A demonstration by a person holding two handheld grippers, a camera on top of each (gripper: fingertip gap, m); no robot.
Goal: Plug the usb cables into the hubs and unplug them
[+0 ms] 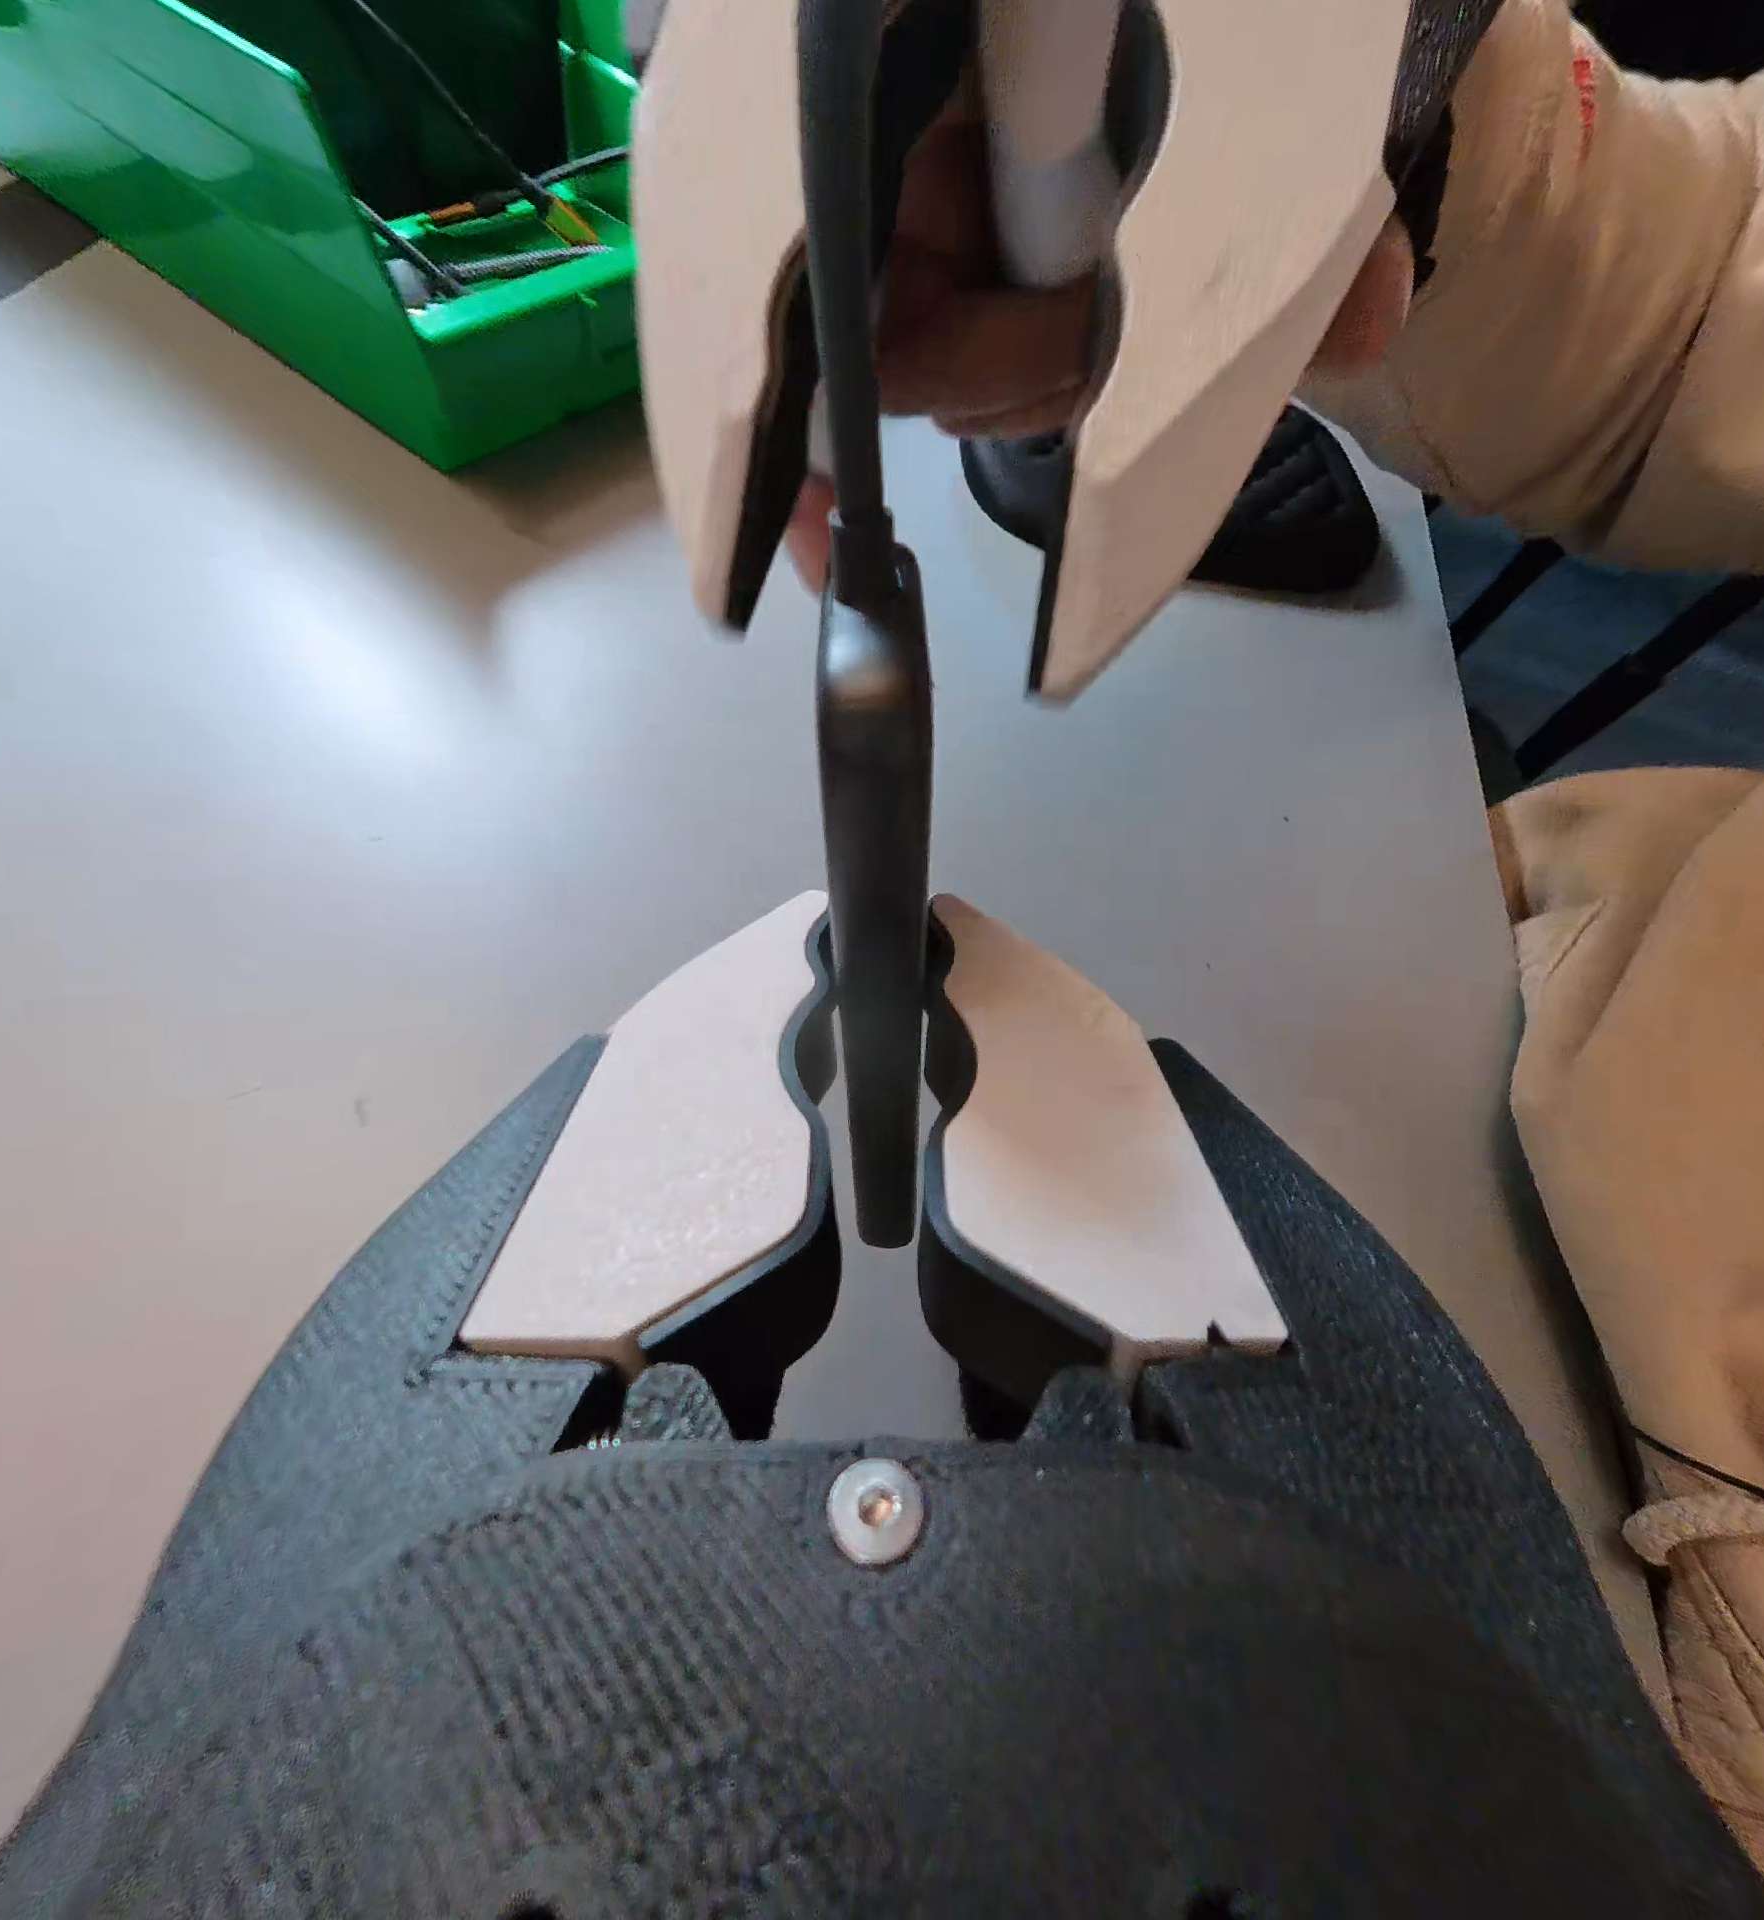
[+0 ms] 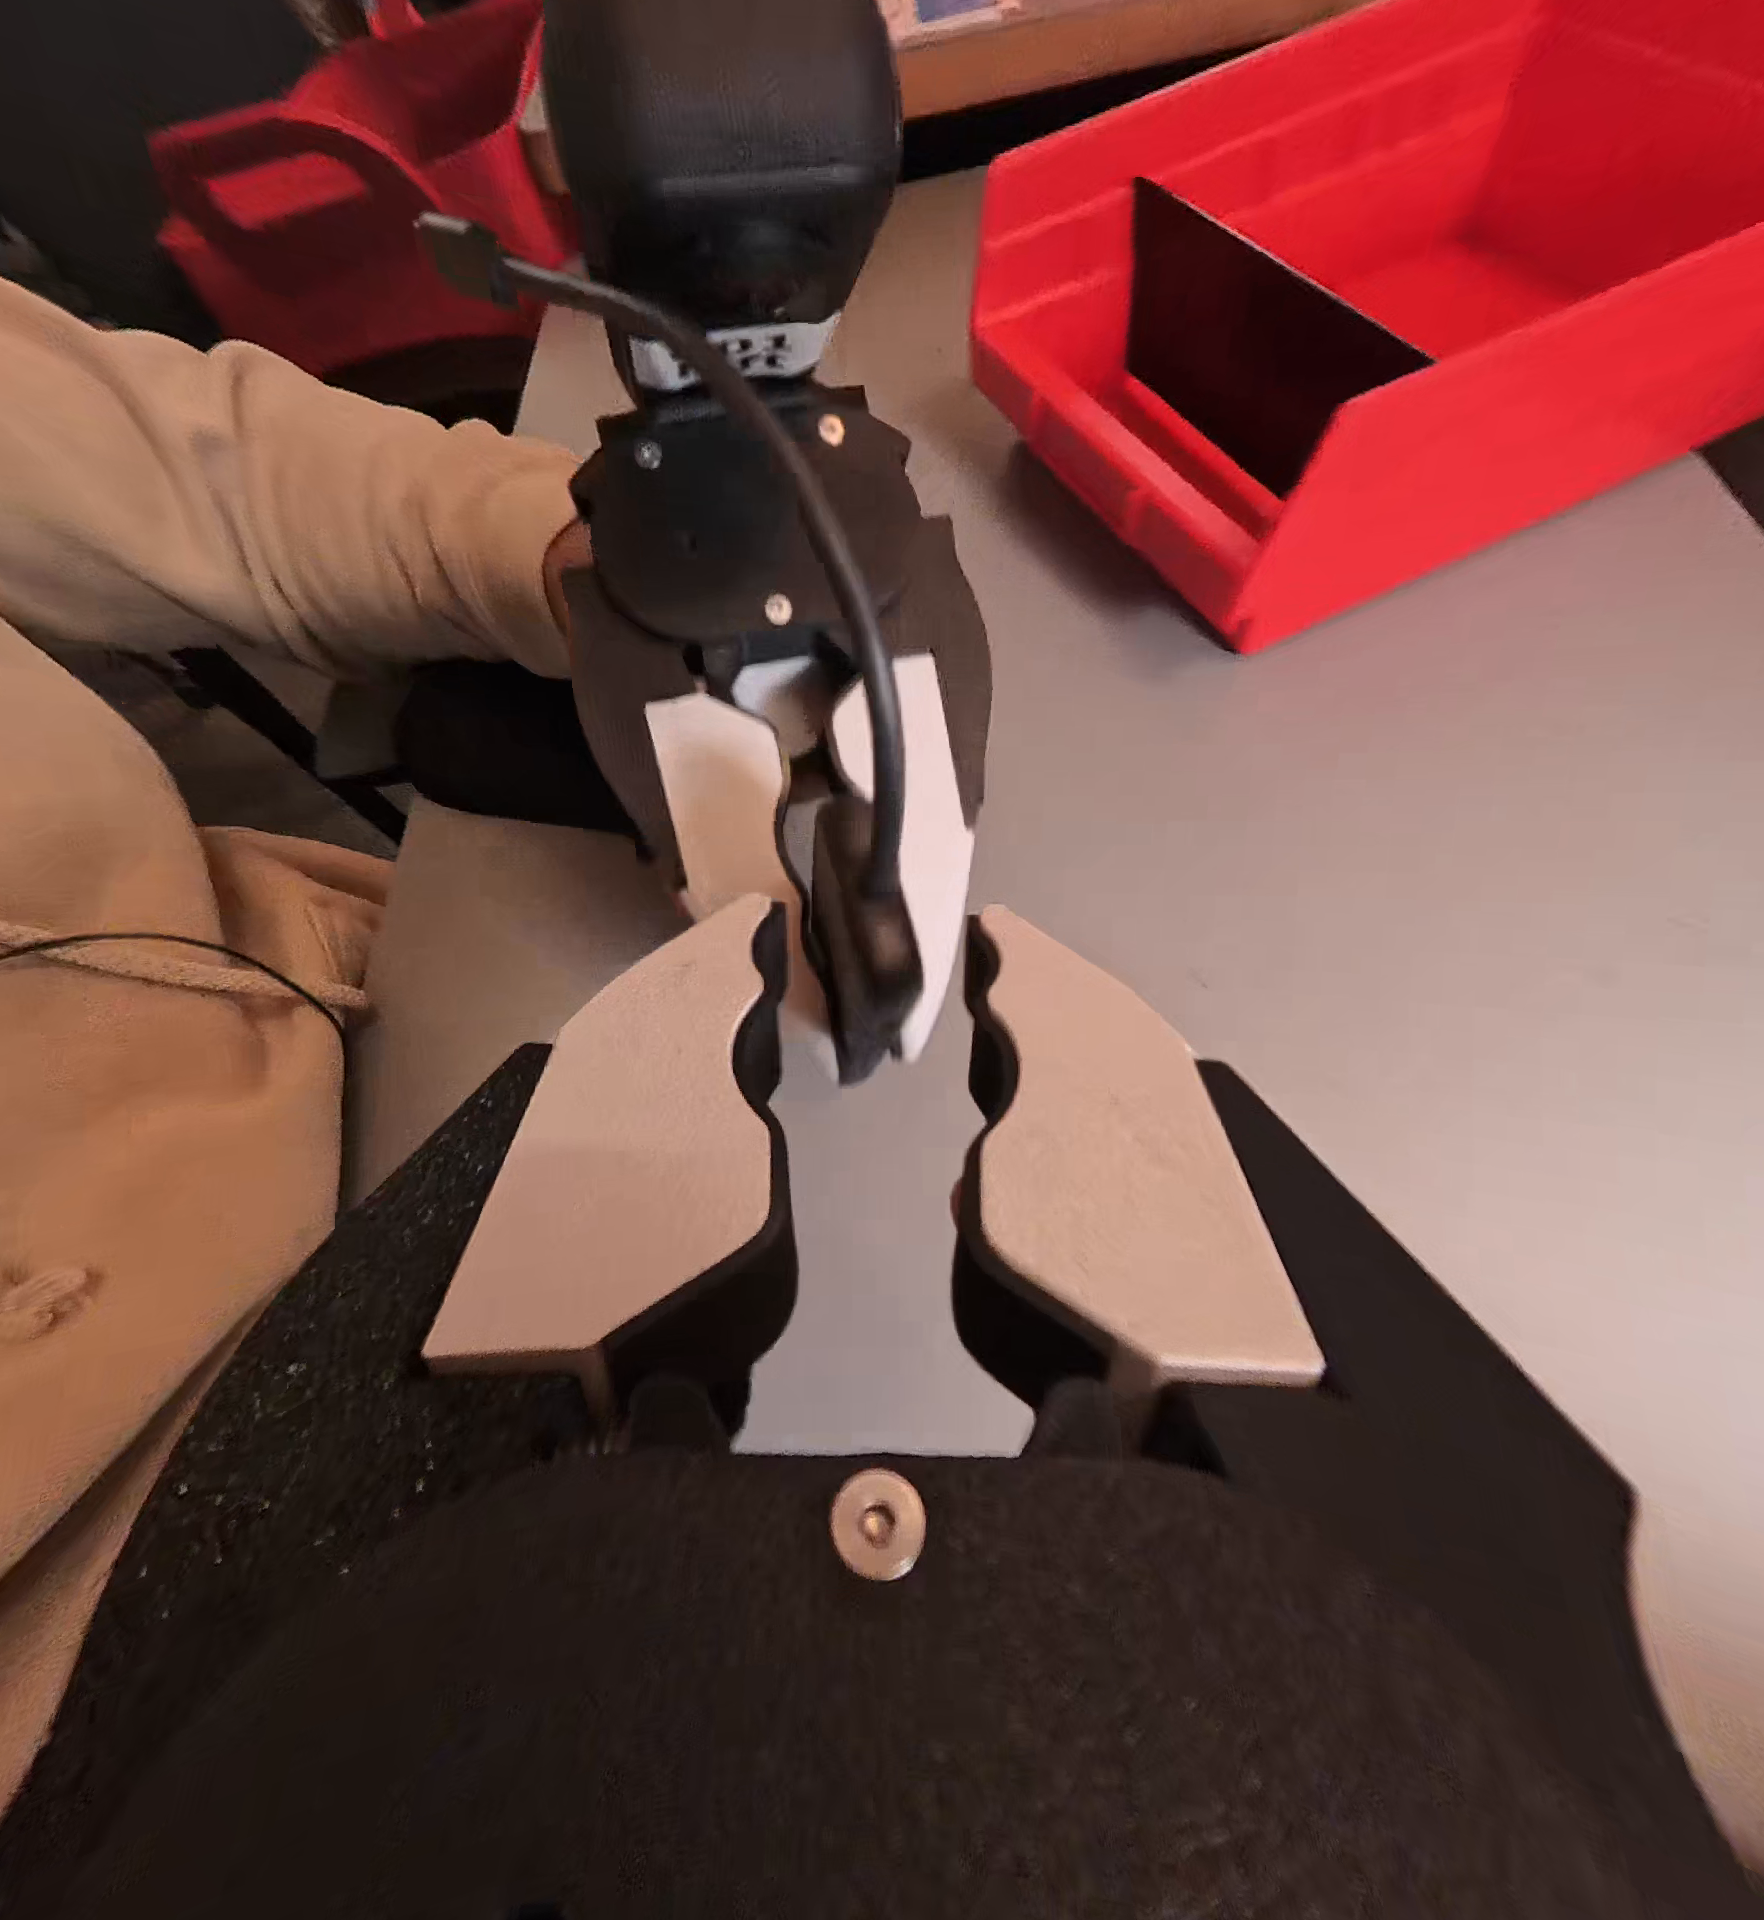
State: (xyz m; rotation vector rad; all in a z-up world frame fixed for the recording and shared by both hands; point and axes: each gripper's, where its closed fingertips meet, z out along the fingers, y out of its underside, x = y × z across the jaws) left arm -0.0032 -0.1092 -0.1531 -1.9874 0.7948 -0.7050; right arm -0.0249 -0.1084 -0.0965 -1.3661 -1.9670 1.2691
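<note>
My left gripper (image 1: 878, 925) is shut on a flat black USB hub (image 1: 873, 779), held edge-on above the grey table (image 1: 286, 779). The hub's own black cable (image 1: 836, 260) leaves its far end and runs upward. My right gripper (image 1: 893, 644) faces the left one, open, with its fingers on either side of the hub's cable end without touching it. In the right wrist view my right gripper (image 2: 873, 935) is open and empty, just short of the left gripper (image 2: 862, 1049) and the hub (image 2: 862, 966). The cable (image 2: 847, 582) arcs up to a free plug (image 2: 462, 255).
A green bin (image 1: 234, 208) holding cables stands at the back left in the left wrist view. A red bin (image 2: 1429, 364) with a black divider stands at the right in the right wrist view. The table's edge (image 1: 1460, 675) and the person's beige sleeve (image 2: 182, 468) are close by.
</note>
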